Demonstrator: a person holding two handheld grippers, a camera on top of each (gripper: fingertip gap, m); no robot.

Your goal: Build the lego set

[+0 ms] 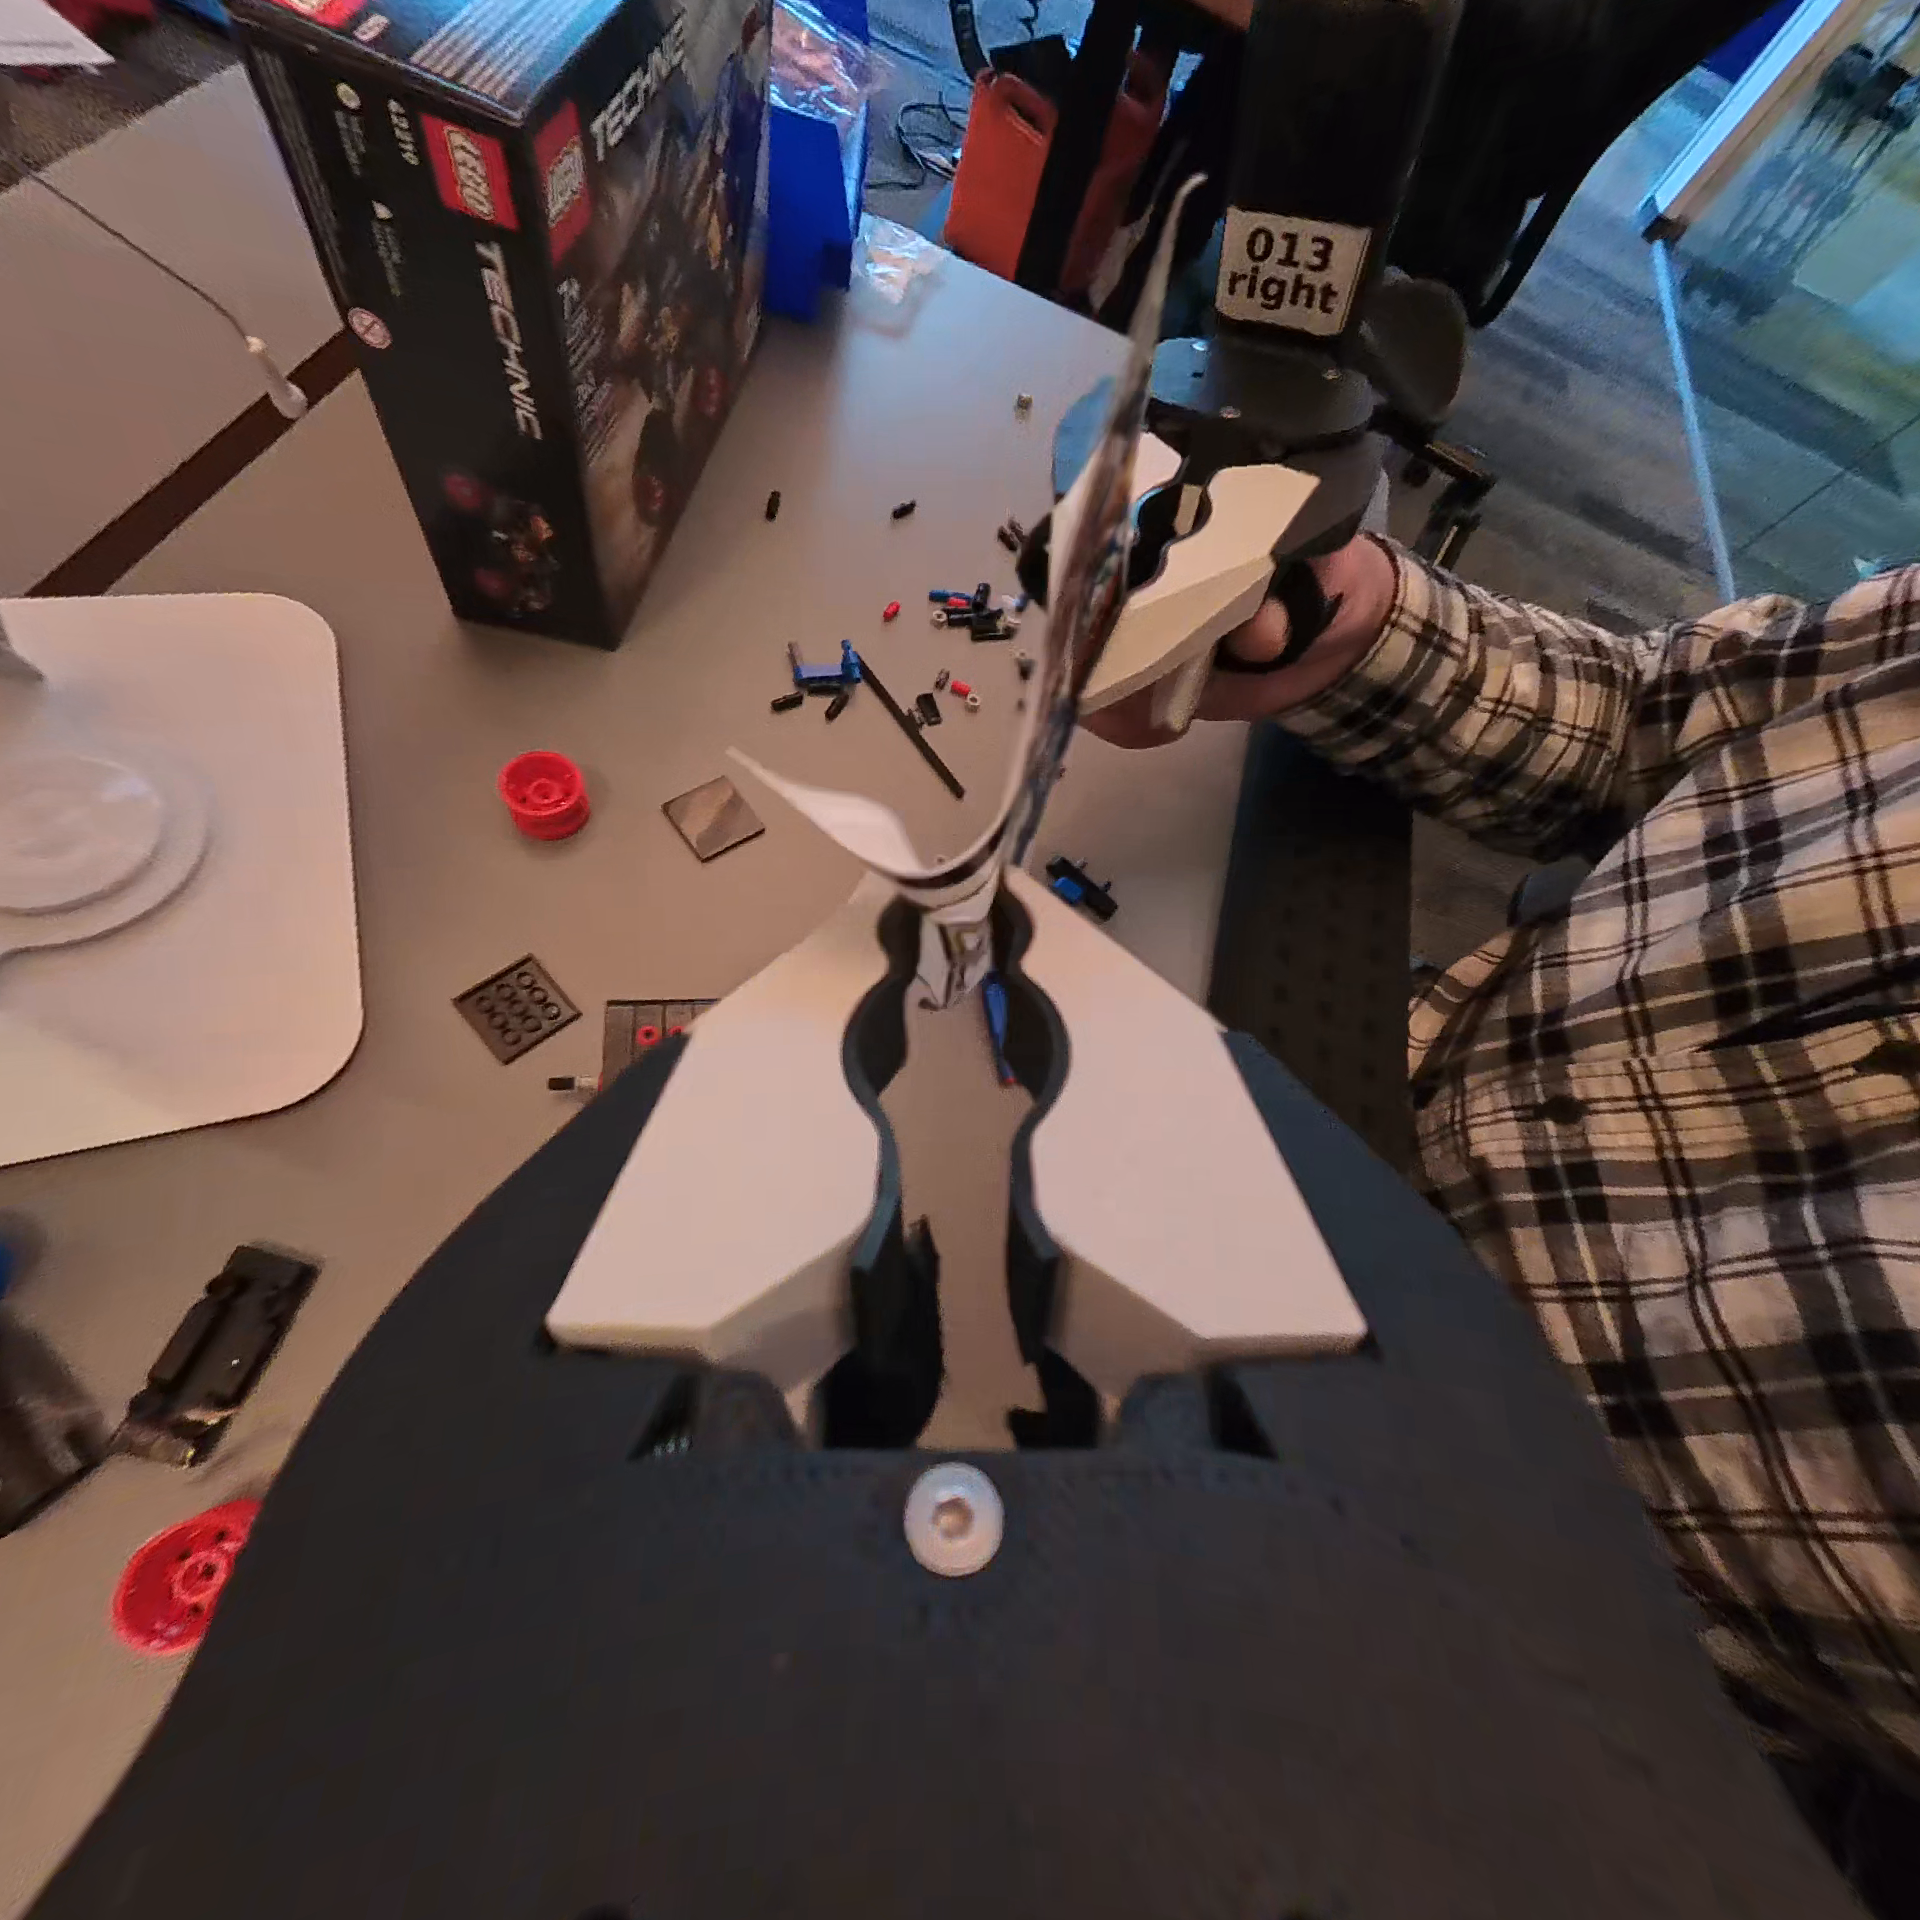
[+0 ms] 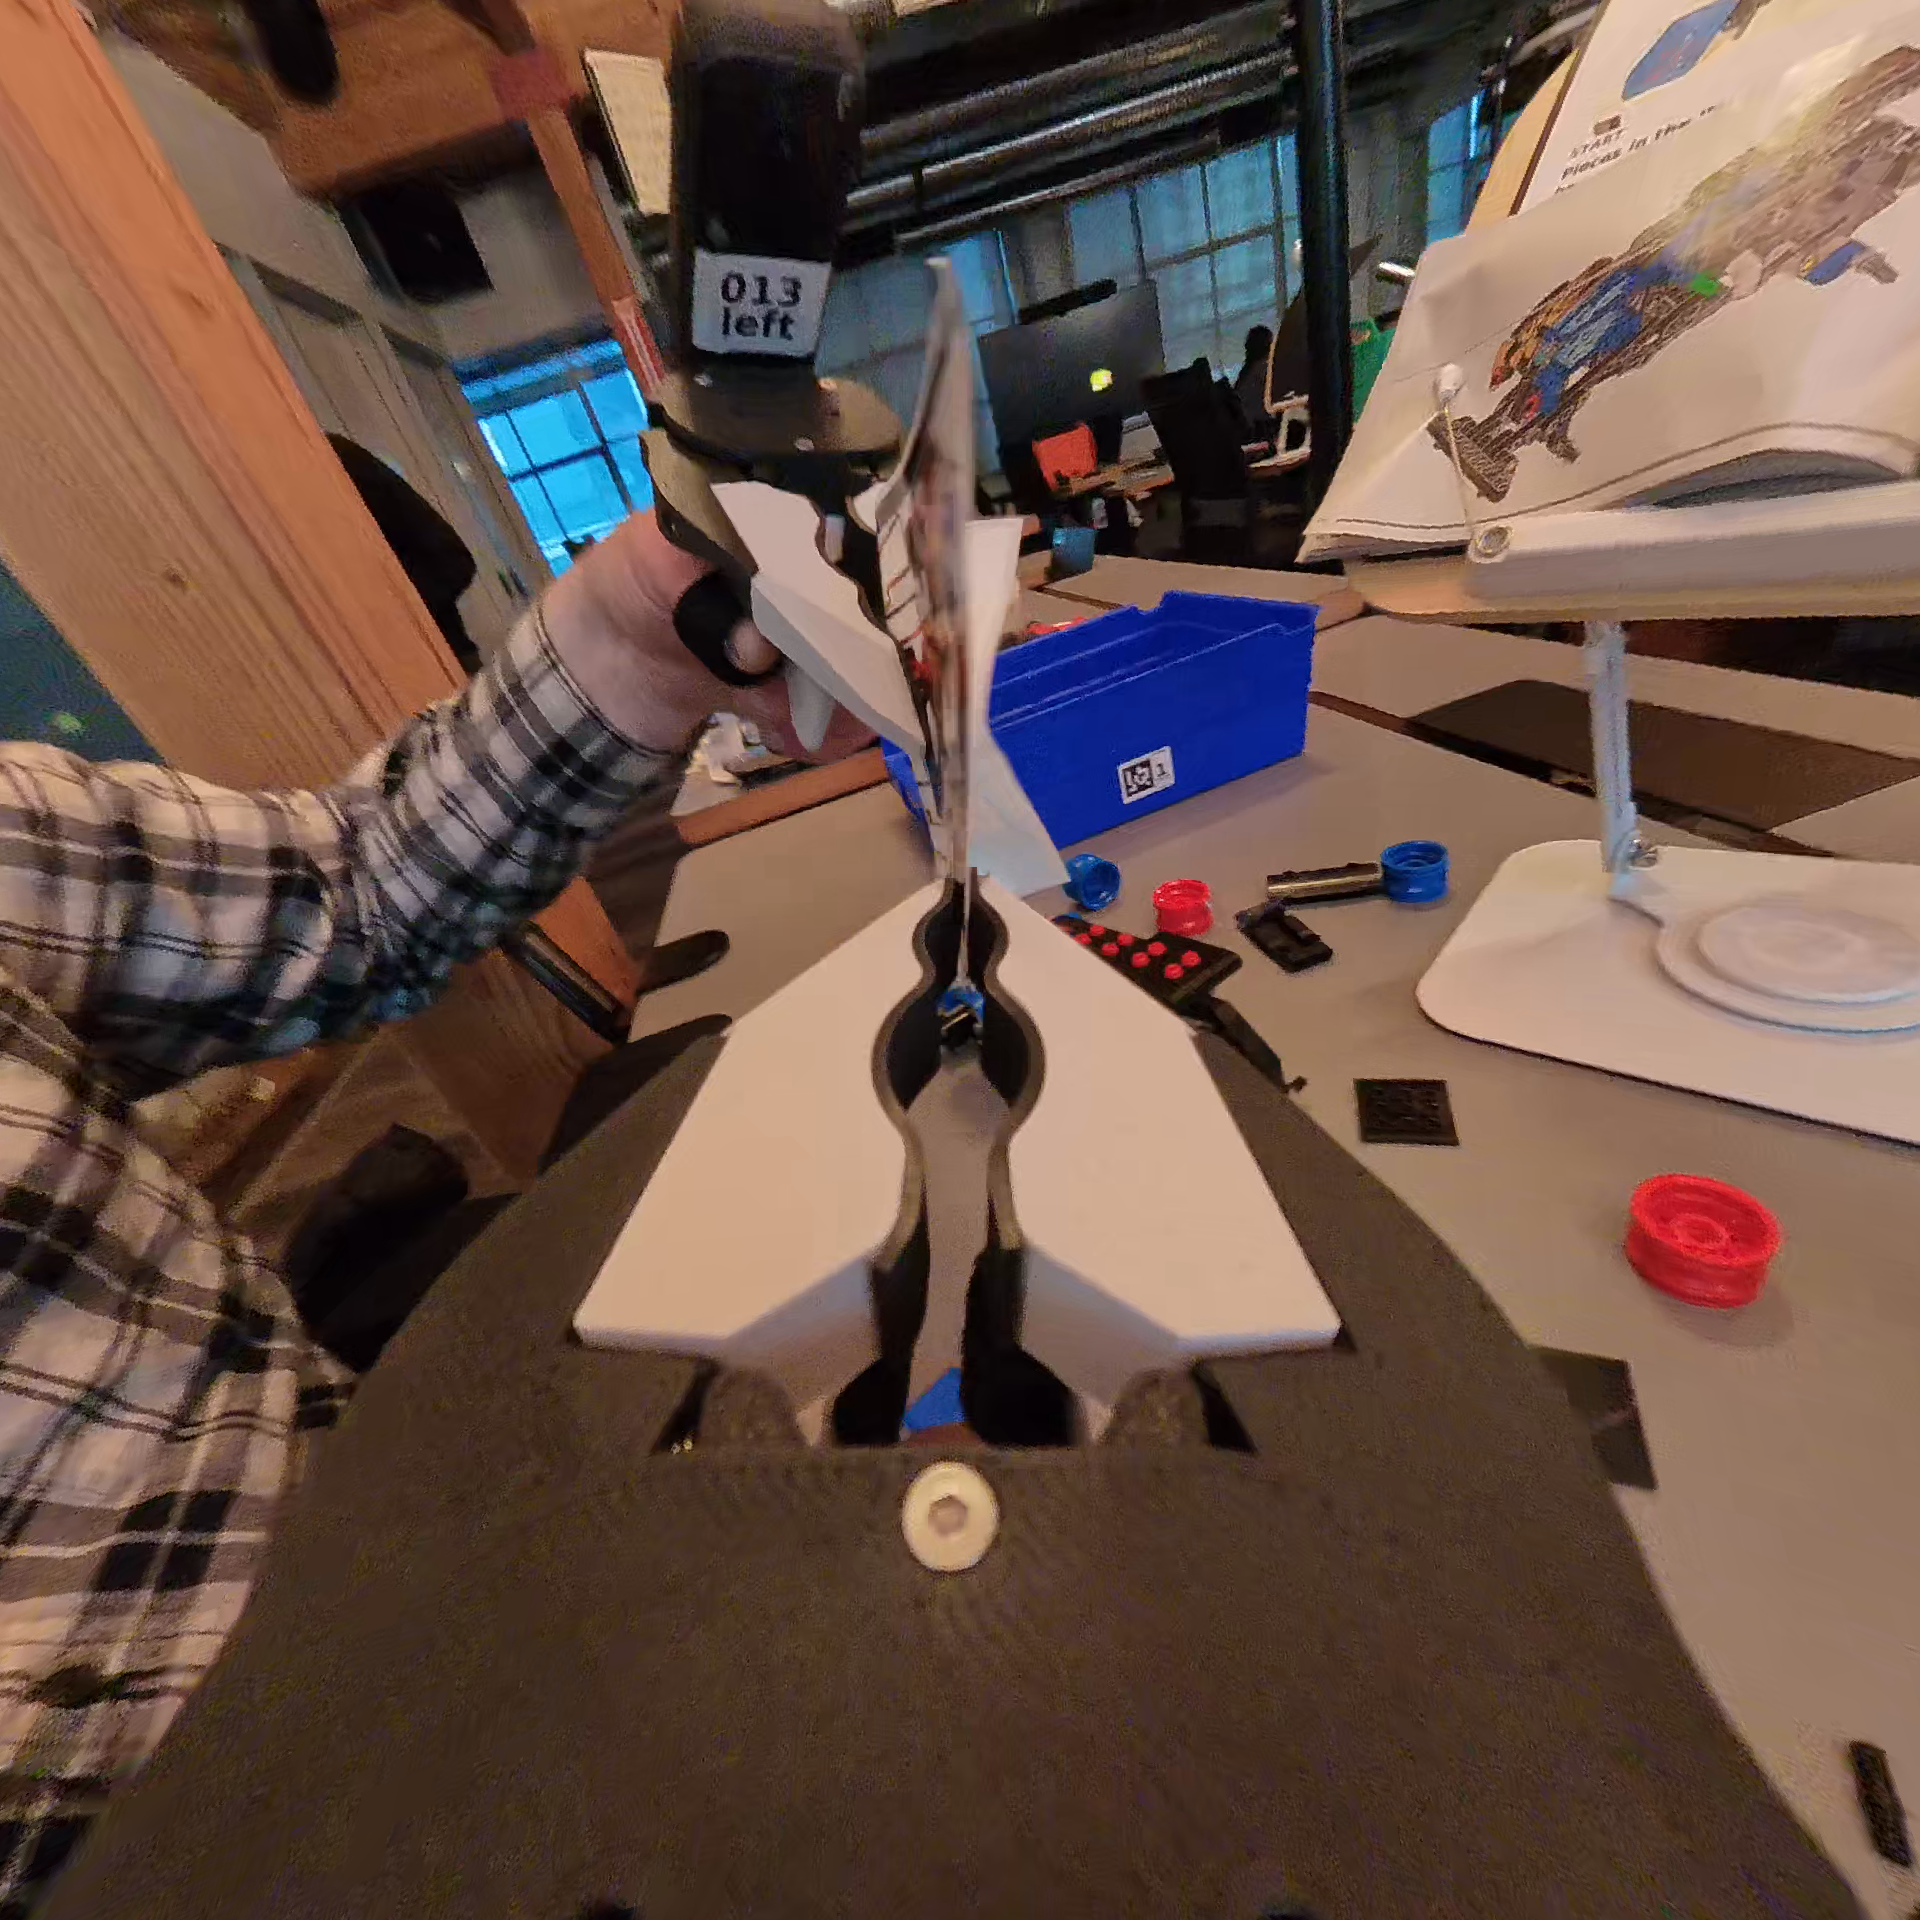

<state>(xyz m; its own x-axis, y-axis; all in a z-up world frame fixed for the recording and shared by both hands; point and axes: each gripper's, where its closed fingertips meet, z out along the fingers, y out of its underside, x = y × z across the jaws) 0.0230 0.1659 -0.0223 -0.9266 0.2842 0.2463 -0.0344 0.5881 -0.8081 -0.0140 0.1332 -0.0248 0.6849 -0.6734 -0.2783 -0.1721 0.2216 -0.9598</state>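
Observation:
A thin printed sheet (image 1: 1039,758) is stretched between my two grippers above the grey table (image 1: 727,914). My left gripper (image 1: 961,899) is shut on its lower end, where a white flap (image 1: 821,810) curls away to the left. My right gripper (image 1: 1075,675) is shut on the sheet higher up. In the right wrist view the sheet (image 2: 940,520) stands edge-on. My right gripper (image 2: 964,894) pinches its near edge, and the left gripper (image 2: 966,800) clamps it just beyond. Small blue parts show through the gaps behind both pairs of fingers, lying on the table.
A Lego box (image 1: 561,312), loose pins (image 1: 956,613), a red hub (image 1: 542,795) and black plates (image 1: 516,1006) lie on the table. A blue bin (image 2: 1143,707), an open booklet on a white stand (image 2: 1662,312), a red wheel (image 2: 1702,1238) and blue hubs (image 2: 1413,871) are at the right.

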